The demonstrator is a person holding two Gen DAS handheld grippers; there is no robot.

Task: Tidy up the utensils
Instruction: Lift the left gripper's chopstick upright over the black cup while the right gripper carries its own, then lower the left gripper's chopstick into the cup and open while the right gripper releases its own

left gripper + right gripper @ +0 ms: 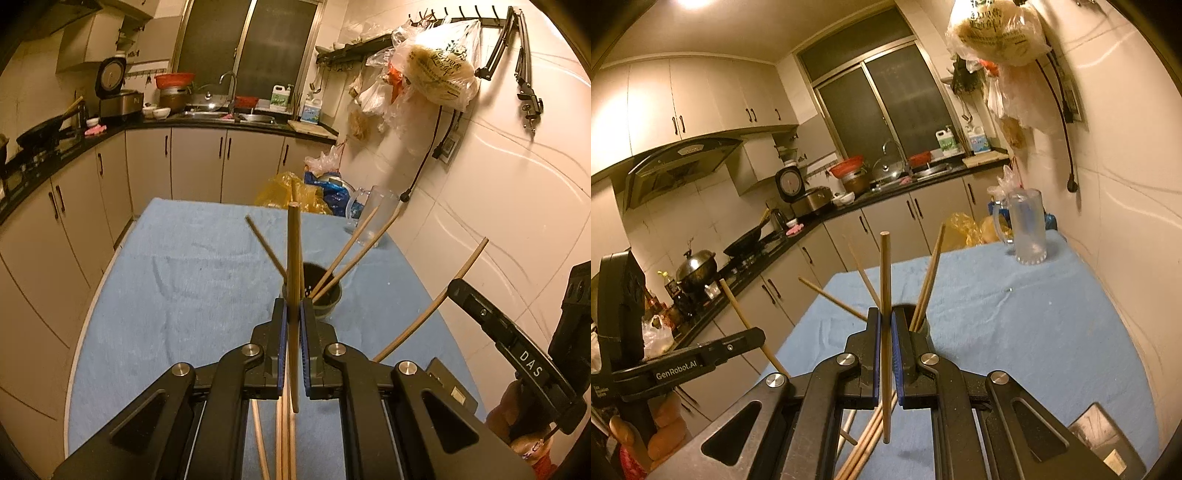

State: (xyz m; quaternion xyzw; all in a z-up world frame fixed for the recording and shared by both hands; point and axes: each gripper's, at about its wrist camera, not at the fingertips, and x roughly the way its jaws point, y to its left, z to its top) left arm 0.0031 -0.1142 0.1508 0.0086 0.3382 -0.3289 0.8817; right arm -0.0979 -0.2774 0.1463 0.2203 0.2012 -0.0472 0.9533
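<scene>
My left gripper (293, 303) is shut on a wooden chopstick (293, 258) that stands nearly upright between its blue pads. Just beyond it a dark round holder (325, 295) sits on the blue cloth with several chopsticks leaning out. My right gripper (885, 312) is shut on another upright chopstick (885, 273), with the same holder (921, 325) right behind its fingers. Each gripper shows in the other's view: the right gripper (458, 290) and the left gripper (757, 336), both raised above the table. Loose chopsticks (284, 443) (866, 445) lie on the cloth beneath the grippers.
A blue cloth (184, 277) covers the table, which stands against a tiled wall on the right. A clear glass mug (1028, 229) stands at the far right corner, with plastic bags (291, 192) behind the far edge. Kitchen cabinets and a counter run along the left and back.
</scene>
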